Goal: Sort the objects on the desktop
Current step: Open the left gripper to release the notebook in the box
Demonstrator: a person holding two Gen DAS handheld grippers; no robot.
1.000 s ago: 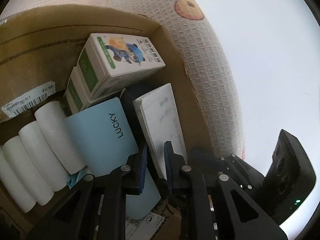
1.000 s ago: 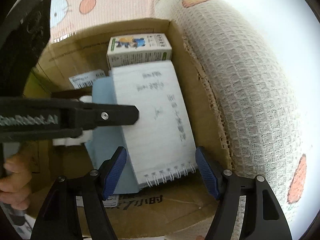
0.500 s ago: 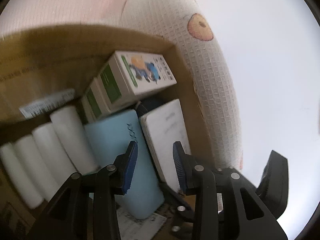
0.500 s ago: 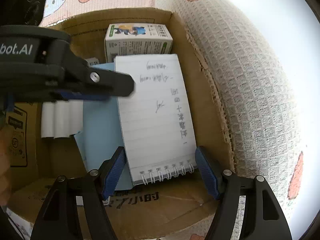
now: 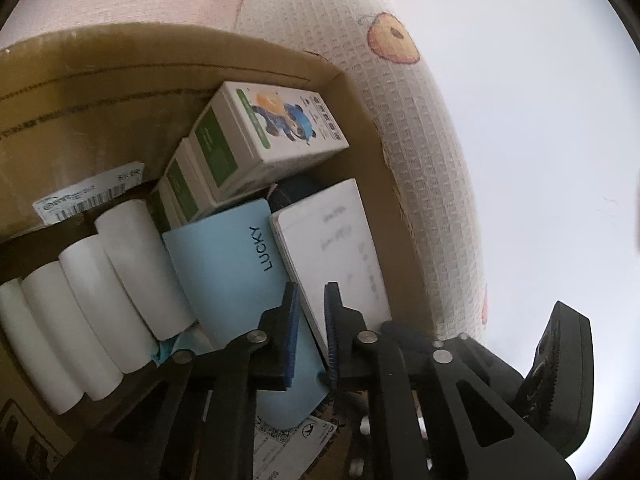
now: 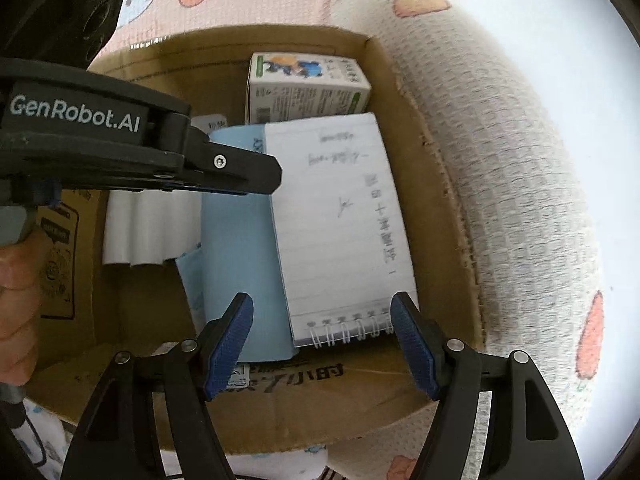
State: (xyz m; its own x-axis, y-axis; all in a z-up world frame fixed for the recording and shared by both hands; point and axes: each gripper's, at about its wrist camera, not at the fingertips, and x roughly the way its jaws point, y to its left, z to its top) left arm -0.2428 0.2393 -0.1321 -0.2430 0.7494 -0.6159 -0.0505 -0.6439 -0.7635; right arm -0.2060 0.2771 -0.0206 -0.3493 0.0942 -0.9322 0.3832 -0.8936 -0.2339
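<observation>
A cardboard box holds a white spiral notepad, a light blue "LUCKY" booklet, white paper rolls and green-and-white cartons. My left gripper hovers over the seam between the blue booklet and the notepad, its jaws a narrow gap apart and holding nothing. It also shows in the right wrist view. My right gripper is wide open above the notepad's spiral edge, empty.
The box sits on a pink and white waffle-weave cloth with fruit prints. The cartons lean at the far wall beside the rolls. A barcode label is stuck inside the box wall.
My left gripper opened a little half a second ago, then narrowed again while drawing back slightly from the box. The right gripper stayed open over the notepad.
</observation>
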